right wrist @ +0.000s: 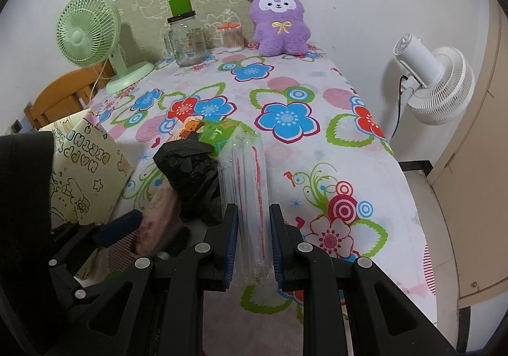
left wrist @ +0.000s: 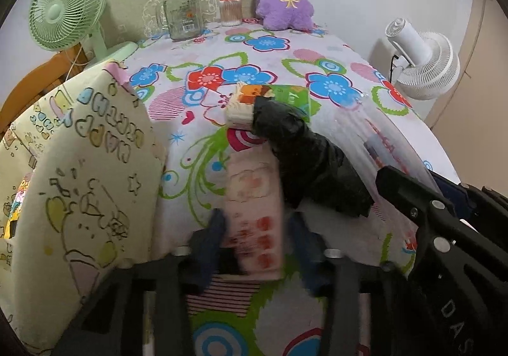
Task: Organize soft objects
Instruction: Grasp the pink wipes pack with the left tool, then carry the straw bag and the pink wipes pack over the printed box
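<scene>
Even, soft indoor light, shadows faint. Fisheye bends the edges into dark corners. The left gripper [left wrist: 254, 248] is motion-blurred.

The left gripper [left wrist: 254, 241] is a matte black plastic frame with dark blue finger pads [left wrist: 214, 235] and round silver pivot bolts. The right gripper [right wrist: 253, 241] matches it — angular black linkage arms with triangular cut-outs, silver rivets at each joint, ribbed blue pads [right wrist: 233, 241]. Seen from the left wrist camera, its black side carries pale lettering — "DAS".
</scene>
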The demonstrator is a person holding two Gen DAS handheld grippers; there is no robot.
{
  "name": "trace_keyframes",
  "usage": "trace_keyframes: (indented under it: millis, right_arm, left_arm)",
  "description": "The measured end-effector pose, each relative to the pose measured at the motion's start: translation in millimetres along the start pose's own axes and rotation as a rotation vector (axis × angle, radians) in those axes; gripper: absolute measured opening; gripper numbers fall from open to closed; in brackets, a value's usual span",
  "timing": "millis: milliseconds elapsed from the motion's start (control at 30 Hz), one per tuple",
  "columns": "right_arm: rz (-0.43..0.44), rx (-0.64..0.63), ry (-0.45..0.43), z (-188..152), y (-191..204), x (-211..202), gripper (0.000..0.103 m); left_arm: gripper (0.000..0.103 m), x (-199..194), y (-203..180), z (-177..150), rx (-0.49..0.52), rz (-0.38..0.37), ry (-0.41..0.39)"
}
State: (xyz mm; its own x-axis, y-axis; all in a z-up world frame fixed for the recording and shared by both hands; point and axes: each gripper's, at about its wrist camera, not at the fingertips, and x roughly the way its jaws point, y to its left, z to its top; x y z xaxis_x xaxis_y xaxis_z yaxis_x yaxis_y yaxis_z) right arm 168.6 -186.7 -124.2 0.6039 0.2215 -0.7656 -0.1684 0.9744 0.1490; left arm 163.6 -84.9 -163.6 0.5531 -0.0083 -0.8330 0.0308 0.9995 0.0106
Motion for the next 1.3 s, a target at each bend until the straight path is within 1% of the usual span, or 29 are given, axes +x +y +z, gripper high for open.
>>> trace_keyframes:
  millis: [133,367,700,1300]
  right_arm:
    - [0.001,0.001,-0.001,-0.2,1.4,-0.5,0.022]
    - [-0.006,-0.006,-0.014,-1.5,4.8,-8.6,0.022]
    - [-0.011,-0.006,-0.049,-3.5,9.9,-28.3,0.022]
    - [-0.008,-0.002,-0.146,-1.7,21.4,-79.7,0.022]
  left_arm:
    - [0.033,-1.9,0.8,-0.8,0.007,-0.014,0.001]
    - [0.033,-9.4,2.0,-4.5,-0.002,-0.039,0.005]
    - [0.033,-34.6,2.1,-9.8,0.007,-0.045,-0.045]
    - [0.033,-90.6,3.1,-12.2,0.038,-0.049,-0.158]
